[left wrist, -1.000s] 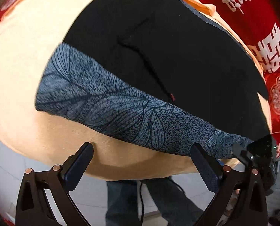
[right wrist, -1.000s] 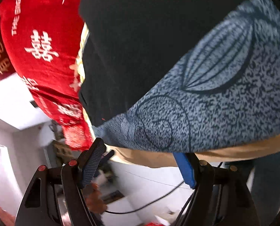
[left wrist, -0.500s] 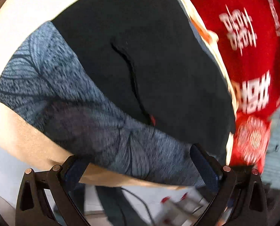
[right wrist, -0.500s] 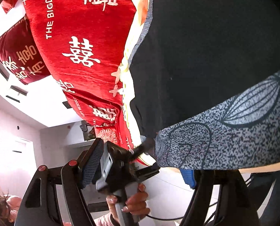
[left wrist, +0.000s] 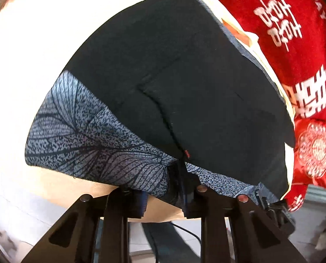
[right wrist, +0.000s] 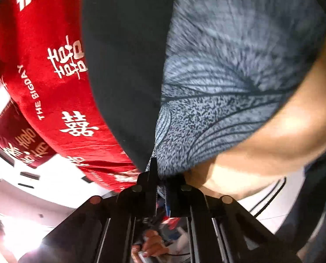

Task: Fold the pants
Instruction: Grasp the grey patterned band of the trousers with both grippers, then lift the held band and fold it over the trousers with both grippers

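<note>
The pants are black with a blue-grey leaf-print band along the near edge, spread on a cream bed surface. My left gripper is shut on the print band's edge near a small red tag. In the right wrist view the pants and their print band fill the frame. My right gripper is shut on the band's corner, where black and print fabric meet.
A red blanket with white characters lies past the pants, also in the right wrist view. A red cushion sits at the bed's right end. The bed's front edge drops to a pale floor; a cable hangs there.
Both grippers were open just short of the print band. They have moved in and shut on its edge, which now bunches between the fingers.
</note>
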### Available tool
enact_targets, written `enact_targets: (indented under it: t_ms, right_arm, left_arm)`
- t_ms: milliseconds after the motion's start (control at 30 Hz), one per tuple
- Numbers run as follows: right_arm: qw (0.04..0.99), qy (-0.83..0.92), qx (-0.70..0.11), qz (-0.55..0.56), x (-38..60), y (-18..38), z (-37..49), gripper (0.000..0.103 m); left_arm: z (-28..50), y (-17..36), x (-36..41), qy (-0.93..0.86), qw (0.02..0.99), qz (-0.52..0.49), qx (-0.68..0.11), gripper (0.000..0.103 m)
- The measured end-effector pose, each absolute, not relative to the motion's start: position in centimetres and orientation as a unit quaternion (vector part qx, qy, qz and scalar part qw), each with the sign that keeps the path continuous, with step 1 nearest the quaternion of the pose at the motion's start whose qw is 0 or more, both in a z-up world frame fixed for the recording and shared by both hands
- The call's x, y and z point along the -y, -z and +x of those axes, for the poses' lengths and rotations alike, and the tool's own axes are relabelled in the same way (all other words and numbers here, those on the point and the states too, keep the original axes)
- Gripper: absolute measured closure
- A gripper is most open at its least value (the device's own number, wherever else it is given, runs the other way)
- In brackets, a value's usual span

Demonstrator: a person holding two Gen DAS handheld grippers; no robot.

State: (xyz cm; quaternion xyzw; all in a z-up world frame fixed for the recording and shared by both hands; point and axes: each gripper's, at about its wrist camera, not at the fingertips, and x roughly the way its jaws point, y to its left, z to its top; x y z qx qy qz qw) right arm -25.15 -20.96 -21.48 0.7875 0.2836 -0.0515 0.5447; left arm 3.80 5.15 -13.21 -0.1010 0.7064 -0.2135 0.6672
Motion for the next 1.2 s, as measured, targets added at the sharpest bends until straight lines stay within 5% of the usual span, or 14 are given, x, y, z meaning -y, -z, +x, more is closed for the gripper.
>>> enact_targets:
  t_ms: [467,933,967,1033,1067,1100,1167,1200]
  right_arm:
    - [0.698,-0.007,-0.453,0.555,30.8,6.8,-12.8,0.099]
    - [0.653,-0.021,-0.565,0.505,42.0,17.0,5.3,0.094]
    - [0.642,-0.016,-0.568,0.514,42.3,17.7,5.6,0.090]
    - [0.634,-0.025,-0.568,0.524,42.4,17.5,5.9,0.064]
    - [0.639,-0.033,-0.565,0.521,42.3,17.0,5.7,0.036]
    - [0.649,-0.044,-0.562,0.511,42.0,15.9,5.7,0.022]
    - [0.677,-0.050,-0.557,0.478,41.4,13.6,5.6,0.022]
    - [0.690,-0.051,-0.556,0.461,41.0,12.5,5.5,0.023]
  left_arm:
    - [10.8,2.8,2.6,0.257,0.726,-0.058,-0.635,0.079]
    - [24.0,11.7,13.5,0.180,0.746,0.000,-0.641,0.078]
    - [24.3,12.0,13.5,0.173,0.741,-0.004,-0.649,0.078]
    - [24.3,11.2,13.3,0.173,0.739,-0.012,-0.651,0.078]
    - [24.2,10.6,13.2,0.178,0.740,-0.012,-0.649,0.075]
    - [24.0,9.9,12.9,0.182,0.741,-0.011,-0.646,0.073]
    - [23.4,8.4,12.4,0.179,0.747,-0.001,-0.640,0.065]
    - [23.1,7.7,12.6,0.171,0.754,0.008,-0.634,0.035]
